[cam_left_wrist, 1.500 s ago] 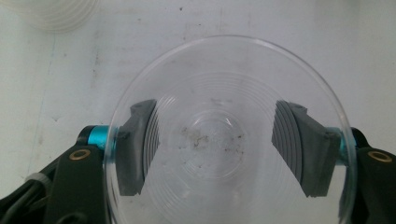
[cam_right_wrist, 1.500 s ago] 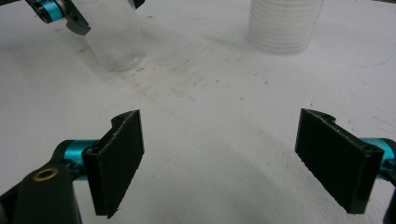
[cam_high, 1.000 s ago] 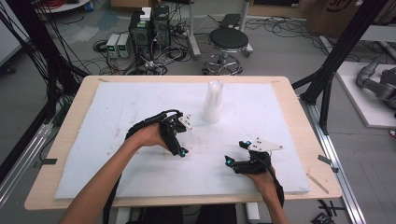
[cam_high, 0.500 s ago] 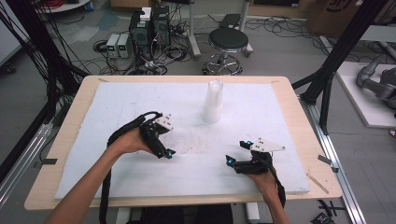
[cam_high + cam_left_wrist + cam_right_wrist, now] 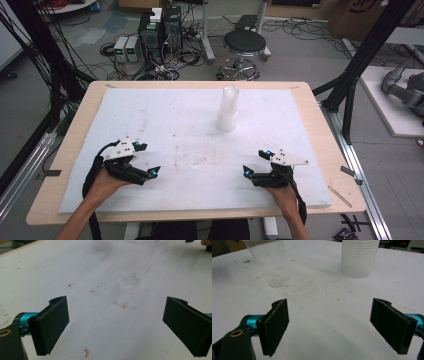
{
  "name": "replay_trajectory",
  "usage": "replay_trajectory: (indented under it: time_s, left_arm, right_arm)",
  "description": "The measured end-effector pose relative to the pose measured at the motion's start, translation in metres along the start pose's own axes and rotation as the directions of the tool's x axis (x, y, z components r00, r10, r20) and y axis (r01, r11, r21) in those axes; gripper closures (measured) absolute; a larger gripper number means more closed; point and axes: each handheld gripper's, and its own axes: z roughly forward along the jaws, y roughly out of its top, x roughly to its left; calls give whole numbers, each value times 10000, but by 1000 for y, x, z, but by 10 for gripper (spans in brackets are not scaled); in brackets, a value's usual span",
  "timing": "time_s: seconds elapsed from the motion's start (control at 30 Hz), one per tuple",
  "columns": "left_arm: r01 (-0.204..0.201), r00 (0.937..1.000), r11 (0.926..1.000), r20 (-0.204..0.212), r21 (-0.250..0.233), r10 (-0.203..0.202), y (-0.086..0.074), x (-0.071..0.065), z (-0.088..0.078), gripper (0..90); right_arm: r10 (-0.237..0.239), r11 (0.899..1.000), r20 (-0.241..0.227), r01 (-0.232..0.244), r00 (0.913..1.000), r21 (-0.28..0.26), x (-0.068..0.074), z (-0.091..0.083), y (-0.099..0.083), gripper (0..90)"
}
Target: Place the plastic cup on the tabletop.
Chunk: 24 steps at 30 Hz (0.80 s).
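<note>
- Both grippers stand with jaws apart and nothing between them: the left gripper [image 5: 141,160] sits at about 8 o'clock on the bench [image 5: 320,125], the right gripper [image 5: 256,163] at about 4 o'clock, each low over the white foam sheet [image 5: 165,115].
- Seen from the high view, the stack of clear plastic cups [image 5: 228,109] stands upright at roughly 12 o'clock, well apart from both grippers and touched by neither.
- Through the right gripper view the same stack [image 5: 359,257] shows ahead at about 1 o'clock, and a single clear cup [image 5: 268,258] stands at about 11 o'clock, its round base resting on the foam.
- Along the left gripper view the single cup's base [image 5: 128,282] appears faintly ahead, near 12 o'clock, beyond the open jaws.
- Judging by this layout, one cup seems already separated from the stack and set down alone; the stack remains tall, so most of the work of taking cups off looks left to do.
- Neither gripper is near enough to a cup to grasp it yet.
</note>
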Motion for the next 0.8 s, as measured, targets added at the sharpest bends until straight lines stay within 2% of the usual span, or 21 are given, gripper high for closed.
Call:
replay_trajectory:
  time_s: [0.1,0.17,0.27,0.3,0.37,0.43,0.47,0.63,0.67,0.73,0.8]
  left_arm:
    - [136,9994,9996,-328,-245,-144,-10,0,-6,68]
    - [476,9975,9973,-488,-554,-503,-16,1,-10,68]
    - [594,9943,9934,-823,-980,-676,-23,1,-13,68]
    - [594,9943,9934,-823,-980,-676,-23,1,-13,68]
    - [685,9911,9869,-1036,-1458,-841,-32,0,-13,70]
    - [636,9908,9872,-1091,-1460,-800,-34,0,-13,77]
    - [788,9893,9866,-1106,-1429,-951,-36,1,-13,77]
    - [556,9887,9876,-1298,-1469,-750,-41,-1,-12,77]
    - [534,9878,9856,-1358,-1602,-756,-42,-1,-13,80]
    - [414,9877,9834,-1412,-1765,-669,-43,-3,-15,92]
    - [318,9885,9853,-1404,-1678,-559,-43,-4,-14,98]
  right_arm:
    - [61,10000,25,-61,10000,-26,0,-1,0,152]
    - [2,10000,82,-2,10000,-63,0,-1,0,152]
    - [-28,10000,129,29,9999,-95,2,-1,-1,152]
    - [-69,9999,144,71,9999,-150,2,-1,-1,152]
    - [-58,9998,85,59,9999,-201,2,-2,-1,152]
    - [-53,9996,96,55,9999,-272,2,-3,-1,152]
    - [-41,9991,100,46,9999,-429,2,-4,-2,152]
    - [187,9980,151,-178,9997,-605,0,-6,-3,152]
    - [371,9979,172,-361,9992,-547,-1,-5,-3,152]
    - [390,9980,240,-378,9989,-508,-2,-5,-2,152]
    - [340,9981,283,-325,9990,-522,-1,-5,-2,152]
